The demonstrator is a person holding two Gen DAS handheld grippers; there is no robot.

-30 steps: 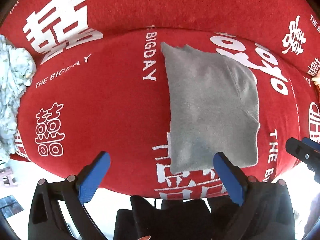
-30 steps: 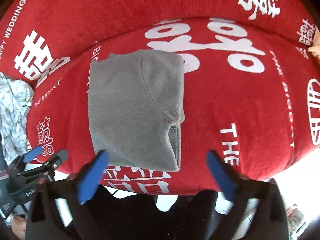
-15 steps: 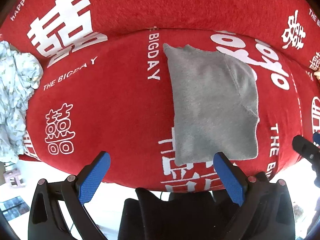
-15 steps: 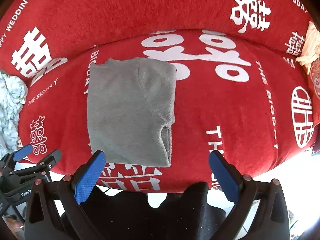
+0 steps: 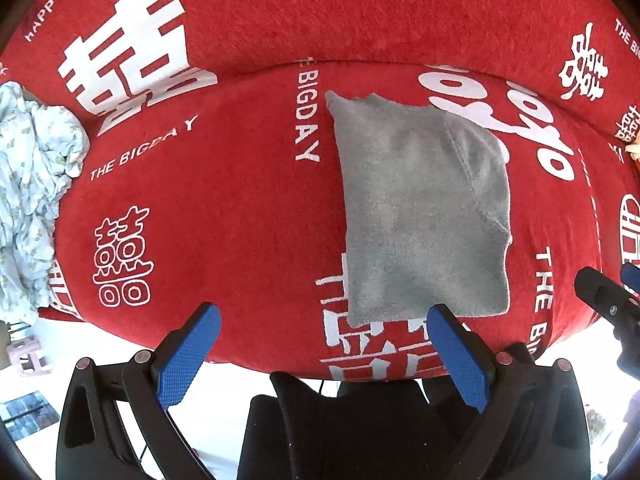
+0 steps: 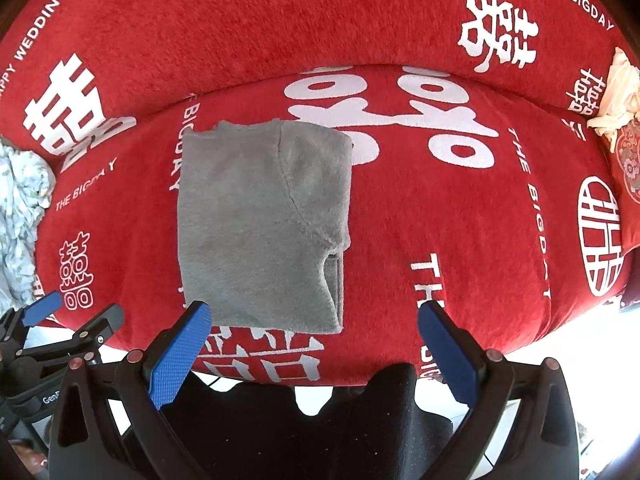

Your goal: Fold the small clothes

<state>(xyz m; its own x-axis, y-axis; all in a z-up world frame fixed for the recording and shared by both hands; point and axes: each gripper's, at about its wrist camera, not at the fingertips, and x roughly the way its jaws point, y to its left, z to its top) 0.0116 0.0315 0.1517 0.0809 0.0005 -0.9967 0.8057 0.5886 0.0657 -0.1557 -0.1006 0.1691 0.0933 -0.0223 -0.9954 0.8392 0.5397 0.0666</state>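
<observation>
A grey garment [image 5: 424,216] lies folded into a rectangle on the red sofa seat [image 5: 224,220], its near edge by the seat's front. The same grey garment [image 6: 260,228] shows left of centre in the right wrist view, a sleeve fold along its right side. My left gripper [image 5: 324,344] is open and empty, held back over the seat's front edge, its right finger just below the garment's near edge. My right gripper [image 6: 316,340] is also open and empty, its left finger at the garment's near left corner. Neither touches the cloth.
A crumpled pale printed cloth [image 5: 32,184] lies at the sofa's left end. A cream cloth and a red cushion [image 6: 624,120] sit at the right end. The red backrest [image 6: 280,20] rises behind. Bright floor shows below the seat edge.
Both grippers have drawn back from the sofa, so the folded garment looks smaller and farther. Both stay open; the garment has not moved.
</observation>
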